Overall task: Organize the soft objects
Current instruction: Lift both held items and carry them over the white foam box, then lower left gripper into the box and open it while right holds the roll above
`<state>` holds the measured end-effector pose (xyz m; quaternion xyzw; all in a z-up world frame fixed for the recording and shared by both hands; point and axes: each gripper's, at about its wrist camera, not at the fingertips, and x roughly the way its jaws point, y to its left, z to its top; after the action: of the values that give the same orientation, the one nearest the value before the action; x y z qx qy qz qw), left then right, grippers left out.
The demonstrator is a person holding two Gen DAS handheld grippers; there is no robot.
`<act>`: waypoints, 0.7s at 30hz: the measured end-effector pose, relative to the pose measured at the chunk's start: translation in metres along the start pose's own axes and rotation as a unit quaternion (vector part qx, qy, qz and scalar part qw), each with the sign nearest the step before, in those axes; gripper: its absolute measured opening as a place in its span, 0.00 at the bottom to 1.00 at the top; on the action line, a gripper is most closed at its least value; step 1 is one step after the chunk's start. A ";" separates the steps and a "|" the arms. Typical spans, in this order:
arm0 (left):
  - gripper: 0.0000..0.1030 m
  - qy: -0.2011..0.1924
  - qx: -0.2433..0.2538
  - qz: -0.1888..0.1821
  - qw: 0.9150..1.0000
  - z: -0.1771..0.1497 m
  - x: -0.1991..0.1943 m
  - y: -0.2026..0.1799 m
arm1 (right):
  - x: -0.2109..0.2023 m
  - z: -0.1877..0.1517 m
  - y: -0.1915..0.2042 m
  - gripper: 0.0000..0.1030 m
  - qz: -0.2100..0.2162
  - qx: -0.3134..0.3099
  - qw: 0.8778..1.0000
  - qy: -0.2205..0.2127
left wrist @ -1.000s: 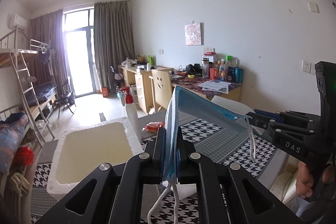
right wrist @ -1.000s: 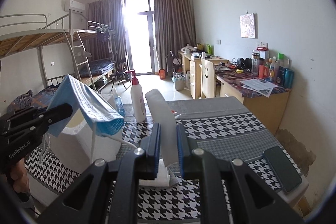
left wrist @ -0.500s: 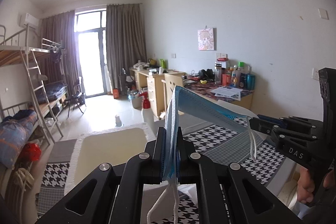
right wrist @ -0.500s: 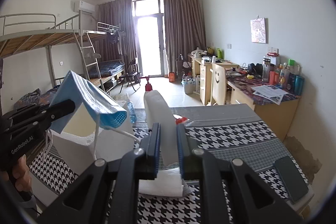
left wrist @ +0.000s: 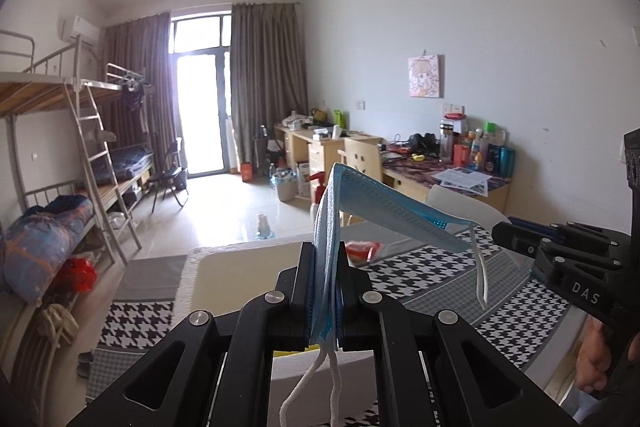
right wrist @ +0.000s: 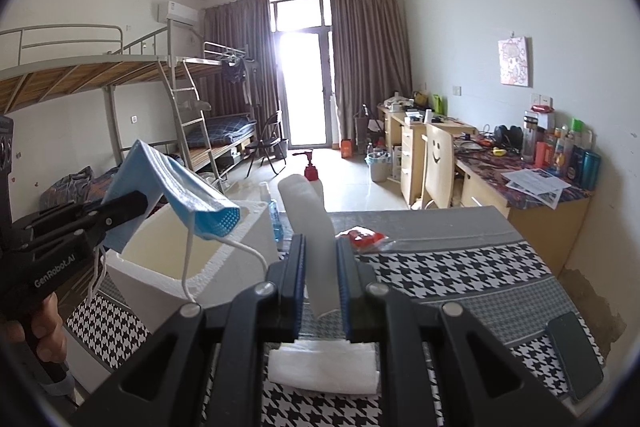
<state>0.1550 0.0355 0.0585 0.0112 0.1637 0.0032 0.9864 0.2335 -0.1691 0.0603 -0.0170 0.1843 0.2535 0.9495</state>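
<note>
The left gripper [left wrist: 325, 281] jaws stay clamped on a blue face mask [left wrist: 384, 205], its ear loops dangling; the right gripper [right wrist: 320, 281] jaws stay clamped on a white foam sheet [right wrist: 310, 223]. Both now sit higher over the white foam box [right wrist: 236, 267] and houndstooth tabletop [right wrist: 460, 267] than a second ago, showing more of the room.

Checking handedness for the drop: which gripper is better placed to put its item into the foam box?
Left: the left gripper holds the blue mask right above the foam box.
</note>
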 end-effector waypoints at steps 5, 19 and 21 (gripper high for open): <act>0.08 0.007 -0.007 0.017 1.000 -0.001 0.004 0.010 | 0.005 0.004 0.010 0.18 0.014 -0.008 1.000 0.000; 0.08 0.019 -0.034 0.046 0.998 -0.002 0.015 0.033 | 0.021 0.012 0.020 0.18 0.038 -0.028 0.999 0.006; 0.08 0.020 -0.037 0.046 0.998 -0.004 0.016 0.037 | 0.022 0.012 0.021 0.18 0.038 -0.030 0.999 0.007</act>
<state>0.1684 0.0723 0.0509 -0.0178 0.1828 0.0548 0.9815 0.2451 -0.1383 0.0649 -0.0397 0.1836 0.2948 0.9369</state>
